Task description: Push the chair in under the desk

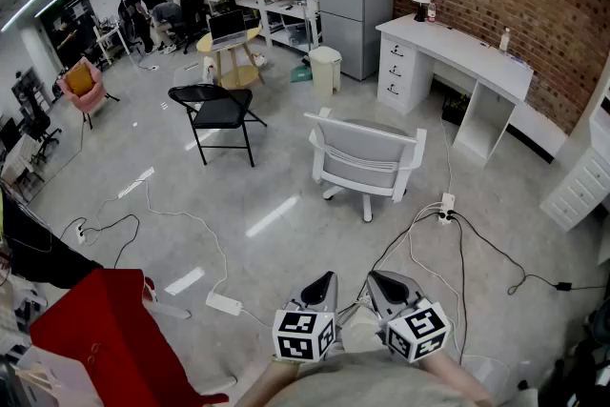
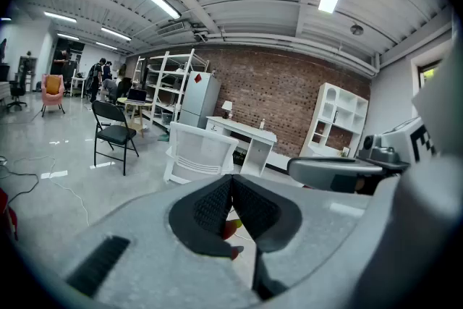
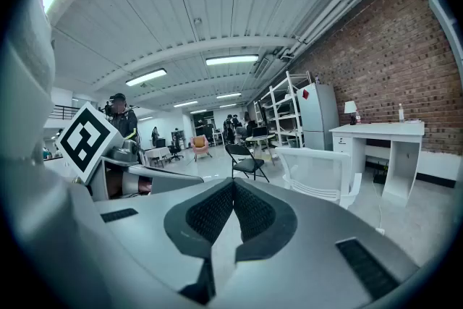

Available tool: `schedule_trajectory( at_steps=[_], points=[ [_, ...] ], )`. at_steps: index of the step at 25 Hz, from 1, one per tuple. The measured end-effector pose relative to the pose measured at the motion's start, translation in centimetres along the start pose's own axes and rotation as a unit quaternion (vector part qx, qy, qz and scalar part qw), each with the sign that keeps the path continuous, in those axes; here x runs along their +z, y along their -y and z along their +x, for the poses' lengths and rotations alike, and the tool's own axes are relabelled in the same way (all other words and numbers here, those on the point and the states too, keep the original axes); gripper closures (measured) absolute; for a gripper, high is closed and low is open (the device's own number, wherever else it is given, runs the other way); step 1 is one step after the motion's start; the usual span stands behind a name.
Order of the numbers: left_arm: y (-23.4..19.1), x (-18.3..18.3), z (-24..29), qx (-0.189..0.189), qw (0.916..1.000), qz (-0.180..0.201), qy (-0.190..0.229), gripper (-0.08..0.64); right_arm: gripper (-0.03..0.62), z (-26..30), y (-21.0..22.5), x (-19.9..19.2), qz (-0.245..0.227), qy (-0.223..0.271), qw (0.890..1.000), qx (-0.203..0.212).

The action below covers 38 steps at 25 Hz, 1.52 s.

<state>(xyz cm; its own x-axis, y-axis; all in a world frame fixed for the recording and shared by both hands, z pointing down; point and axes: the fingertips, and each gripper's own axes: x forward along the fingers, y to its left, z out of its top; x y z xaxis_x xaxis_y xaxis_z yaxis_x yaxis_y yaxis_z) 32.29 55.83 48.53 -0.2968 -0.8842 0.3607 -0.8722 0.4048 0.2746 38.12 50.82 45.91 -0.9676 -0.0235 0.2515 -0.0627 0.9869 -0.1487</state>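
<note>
Left gripper [image 1: 326,279] and right gripper [image 1: 375,278] hang clenched, empty. An off-centre push could swivel the chair [image 1: 367,157] past the table [image 1: 457,48] or snag cables [image 1: 446,211].

L gripper [image 1: 322,281] & R gripper [image 1: 381,281]: grey moulded shells, black ribbed pads [image 2: 213,202] on fingers' [image 1: 395,293] inner faces. Behind fingers each has a white cube [image 1: 304,335] w/ black square markers. Further back, grey-beige top [image 1: 372,391] on person.

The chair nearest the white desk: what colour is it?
White all over. The chair shows best in the head view.
</note>
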Motion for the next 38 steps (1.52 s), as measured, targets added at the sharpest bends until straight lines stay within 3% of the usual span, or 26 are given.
schedule_trajectory(
  at_steps=[15, 21, 38],
  points=[
    [1.0, -0.5, 0.7, -0.014, 0.9998, -0.005, -0.011, 0.549, 0.583, -1.0, 1.1, -0.3, 0.022, -0.001, 1.000, -0.016],
    [1.5, 0.2, 2.2, -0.022, 0.9996, 0.002, -0.014, 0.549, 0.583, -0.9, 2.3, 0.0, 0.050, 0.007, 0.999, -0.021],
    [-0.5, 3.5, 9.1, -0.023, 0.9996, -0.004, -0.018, 0.549, 0.583, 4.2, 8.4, 2.4, 0.055, 0.011, 0.998, -0.024]
  ],
)
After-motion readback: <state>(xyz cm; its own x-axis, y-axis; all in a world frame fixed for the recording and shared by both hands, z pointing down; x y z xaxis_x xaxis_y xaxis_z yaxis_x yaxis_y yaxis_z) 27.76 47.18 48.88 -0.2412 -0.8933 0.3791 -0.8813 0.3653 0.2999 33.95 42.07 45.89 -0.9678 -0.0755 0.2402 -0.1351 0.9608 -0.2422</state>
